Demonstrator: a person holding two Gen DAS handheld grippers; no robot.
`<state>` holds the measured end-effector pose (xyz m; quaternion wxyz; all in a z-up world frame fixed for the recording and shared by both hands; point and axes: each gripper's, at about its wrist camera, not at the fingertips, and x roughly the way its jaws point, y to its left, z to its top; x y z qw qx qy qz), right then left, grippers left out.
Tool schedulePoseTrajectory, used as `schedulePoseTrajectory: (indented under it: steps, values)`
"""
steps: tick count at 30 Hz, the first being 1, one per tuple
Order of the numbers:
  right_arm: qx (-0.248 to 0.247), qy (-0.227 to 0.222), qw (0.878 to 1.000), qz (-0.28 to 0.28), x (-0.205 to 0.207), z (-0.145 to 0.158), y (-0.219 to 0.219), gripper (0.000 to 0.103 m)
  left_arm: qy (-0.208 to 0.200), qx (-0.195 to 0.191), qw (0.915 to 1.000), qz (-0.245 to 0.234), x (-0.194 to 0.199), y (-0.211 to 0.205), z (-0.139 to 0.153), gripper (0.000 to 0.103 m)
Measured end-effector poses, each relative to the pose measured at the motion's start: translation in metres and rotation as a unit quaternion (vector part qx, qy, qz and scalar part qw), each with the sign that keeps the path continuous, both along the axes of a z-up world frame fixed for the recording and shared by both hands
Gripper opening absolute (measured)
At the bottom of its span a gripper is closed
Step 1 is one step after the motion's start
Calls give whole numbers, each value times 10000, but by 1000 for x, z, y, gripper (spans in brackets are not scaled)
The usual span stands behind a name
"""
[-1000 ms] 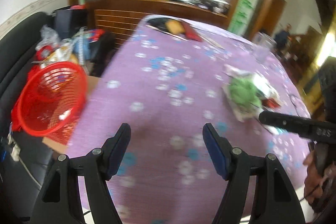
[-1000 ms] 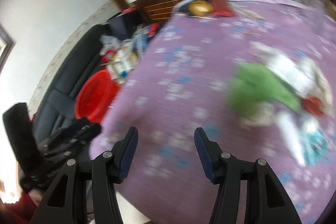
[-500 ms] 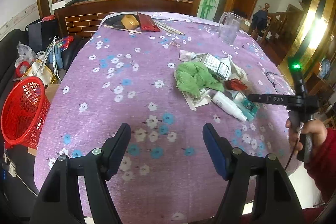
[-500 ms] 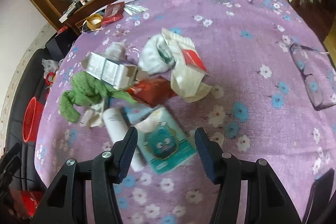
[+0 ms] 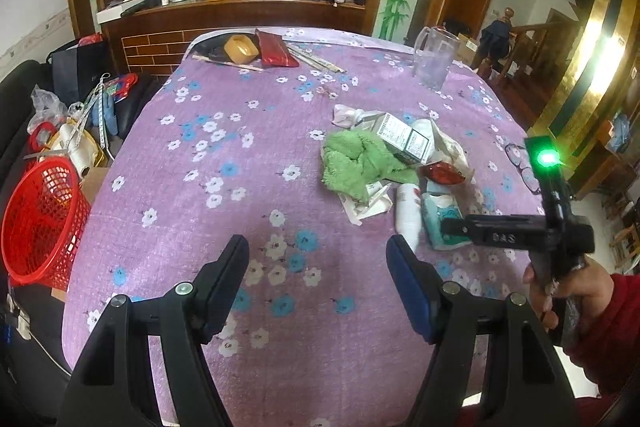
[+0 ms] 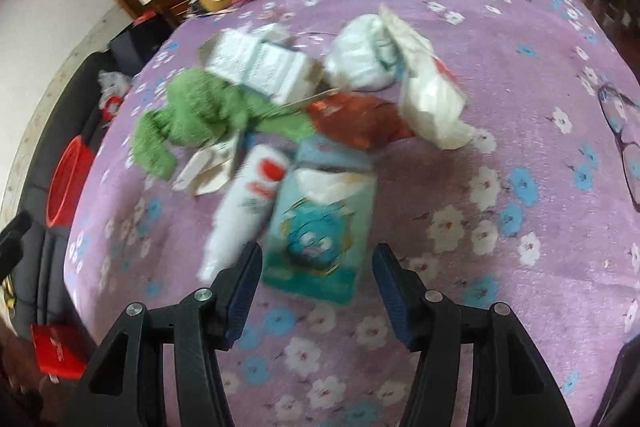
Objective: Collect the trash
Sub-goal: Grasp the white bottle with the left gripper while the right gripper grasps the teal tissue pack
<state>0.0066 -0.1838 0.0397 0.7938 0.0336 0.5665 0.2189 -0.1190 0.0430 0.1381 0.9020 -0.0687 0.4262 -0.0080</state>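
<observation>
A trash pile lies right of centre on the purple flowered tablecloth (image 5: 224, 211): a green cloth (image 5: 360, 163), a white carton (image 5: 404, 137), a red wrapper (image 5: 440, 173), a white tube (image 5: 408, 211) and a teal tissue pack (image 5: 440, 219). My right gripper (image 6: 316, 267) hovers open just above the near end of the tissue pack (image 6: 320, 227), with the tube (image 6: 248, 203) beside its left finger. A white plastic bag (image 6: 428, 99) lies beyond. My left gripper (image 5: 318, 259) is open over bare cloth, left of the pile. A red mesh basket (image 5: 40, 223) stands off the table's left edge.
A clear pitcher (image 5: 434, 61), a tape roll (image 5: 240, 49) and a red pouch (image 5: 276, 49) sit at the far end. Eyeglasses (image 6: 620, 131) lie near the right edge. A black sofa (image 5: 24, 87) with clutter flanks the left side. A red-sleeved hand (image 5: 576, 287) holds the right tool.
The right gripper swung from the table's left edge to low over the trash pile. The left view turned right, so the basket slid to the frame's edge.
</observation>
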Motion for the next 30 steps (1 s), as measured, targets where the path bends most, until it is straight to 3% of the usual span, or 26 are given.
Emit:
schedulePoseTrajectory:
  steps: [8,9,10,15,19,20,24,30]
  values:
    - [-482,-186,9983,270,1,-5,27,63,117,87,9993,-347,19,-21,1,72]
    - [-525,-211,9981,227,0,-4,25,54,165,61,9990,-409,23,-24,0,73]
    - [-500,-200,9983,205,0,-4,22,54,217,37,9986,-475,27,-28,-1,73]
    - [-293,-182,9994,-98,-7,6,-9,32,444,56,9950,-897,45,-54,-15,73]
    - [-35,-266,9989,-393,-24,21,-37,31,685,25,9911,-1138,64,-78,-36,73]
    - [41,-316,9986,-430,-29,26,-42,31,728,46,9906,-1158,70,-85,-42,72]
    - [182,-498,9972,-520,-45,41,-58,31,923,187,9872,-1286,91,-105,-63,45]
    - [133,-690,9954,-658,-66,54,-82,32,1116,353,9838,-1359,120,-124,-89,38]
